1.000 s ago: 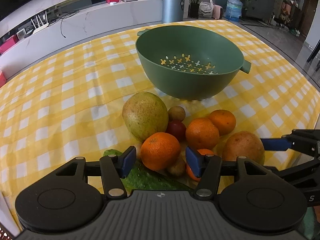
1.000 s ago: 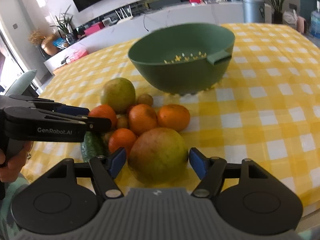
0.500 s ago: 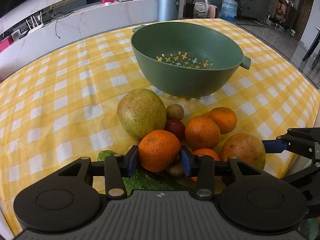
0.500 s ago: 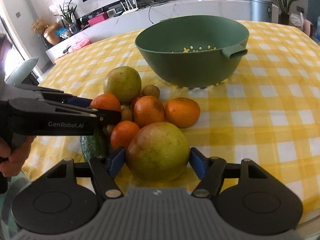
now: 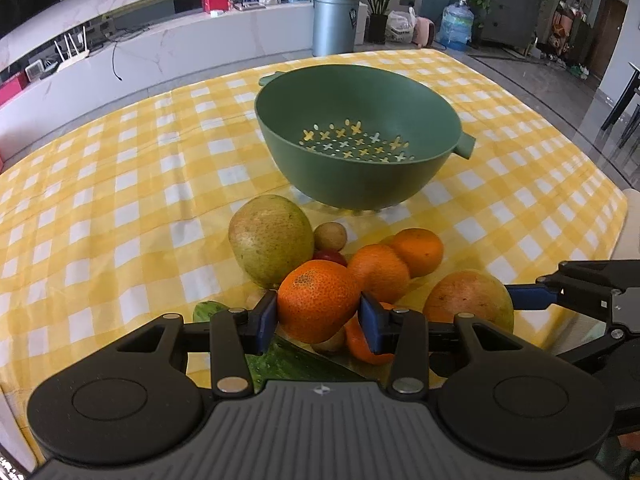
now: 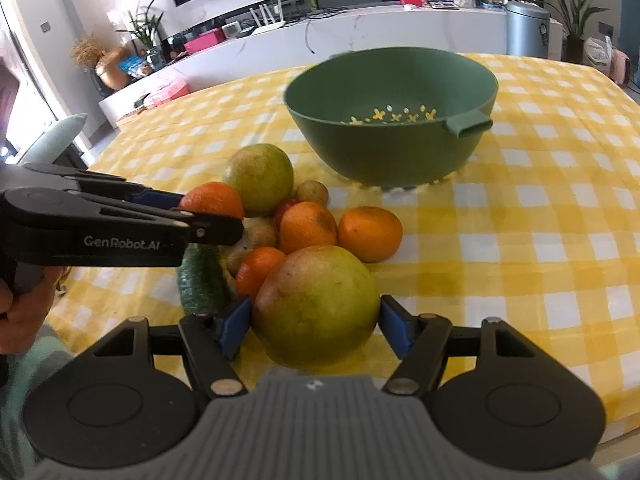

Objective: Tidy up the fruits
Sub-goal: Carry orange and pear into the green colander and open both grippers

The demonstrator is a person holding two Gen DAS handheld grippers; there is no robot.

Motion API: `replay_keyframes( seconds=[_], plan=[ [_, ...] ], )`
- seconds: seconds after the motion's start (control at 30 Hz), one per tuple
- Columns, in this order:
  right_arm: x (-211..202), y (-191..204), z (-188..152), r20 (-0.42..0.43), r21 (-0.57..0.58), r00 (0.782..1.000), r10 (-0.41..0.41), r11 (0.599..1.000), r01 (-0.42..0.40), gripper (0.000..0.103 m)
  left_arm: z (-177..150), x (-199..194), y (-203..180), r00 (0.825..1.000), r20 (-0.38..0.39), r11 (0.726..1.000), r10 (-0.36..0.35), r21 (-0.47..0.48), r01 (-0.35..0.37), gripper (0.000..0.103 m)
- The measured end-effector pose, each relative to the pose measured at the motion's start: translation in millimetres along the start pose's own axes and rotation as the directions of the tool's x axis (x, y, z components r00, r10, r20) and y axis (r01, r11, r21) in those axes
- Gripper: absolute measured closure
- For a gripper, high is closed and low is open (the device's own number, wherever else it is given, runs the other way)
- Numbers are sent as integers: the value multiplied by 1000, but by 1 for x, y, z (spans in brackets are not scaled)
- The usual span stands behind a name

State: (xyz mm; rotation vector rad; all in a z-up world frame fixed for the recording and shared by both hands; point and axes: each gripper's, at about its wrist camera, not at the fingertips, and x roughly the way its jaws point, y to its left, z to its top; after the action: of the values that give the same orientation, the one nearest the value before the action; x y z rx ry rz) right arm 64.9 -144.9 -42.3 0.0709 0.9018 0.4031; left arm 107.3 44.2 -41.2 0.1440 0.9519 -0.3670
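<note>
Left gripper point(image 5: 318, 314), apart a second ago, is now clamped on the orange point(image 5: 318, 300) and lifting it toward the colander point(image 5: 356, 156) ahead, while right gripper point(image 6: 316, 326) has closed onto the mango point(image 6: 316, 306).

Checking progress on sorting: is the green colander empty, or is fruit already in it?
Empty. The green colander shows only its bare perforated bottom in both views; every fruit is outside it on the tablecloth or in tongs.
</note>
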Motion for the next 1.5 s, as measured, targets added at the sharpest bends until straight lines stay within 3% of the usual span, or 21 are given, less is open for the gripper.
replay_keyframes(
  seconds=[0.23,0.43,0.57,0.7,0.9,1.1,1.43,1.5],
  plan=[
    [-18,-2,38,-30,-133,998,54,989,-57,37,42,-17,-6,996,-28,993,-79,90,81,55],
    [-27,-6,99,-58,-290,996,63,954,-77,37,95,-25,-13,997,-10,976,-75,204,75,55],
    [-19,-10,137,-58,-396,998,26,917,-47,37,129,-8,-17,996,-44,964,-83,248,92,55],
    [8,-21,167,-124,-483,992,-13,874,-48,37,149,26,-20,991,-123,944,-60,316,96,55],
    [58,-50,185,-249,-508,968,-36,856,-99,37,155,86,-12,961,-274,921,-50,360,150,55],
    [98,-65,188,-352,-540,935,-33,824,-174,37,150,125,-11,919,-392,890,-47,401,217,54],
    [134,-69,195,-480,-589,876,-55,760,-275,37,154,151,-18,862,-507,844,-16,456,284,54],
    [137,-69,197,-499,-601,864,-65,744,-292,37,155,152,-19,857,-516,833,-10,470,293,53]
  ],
)
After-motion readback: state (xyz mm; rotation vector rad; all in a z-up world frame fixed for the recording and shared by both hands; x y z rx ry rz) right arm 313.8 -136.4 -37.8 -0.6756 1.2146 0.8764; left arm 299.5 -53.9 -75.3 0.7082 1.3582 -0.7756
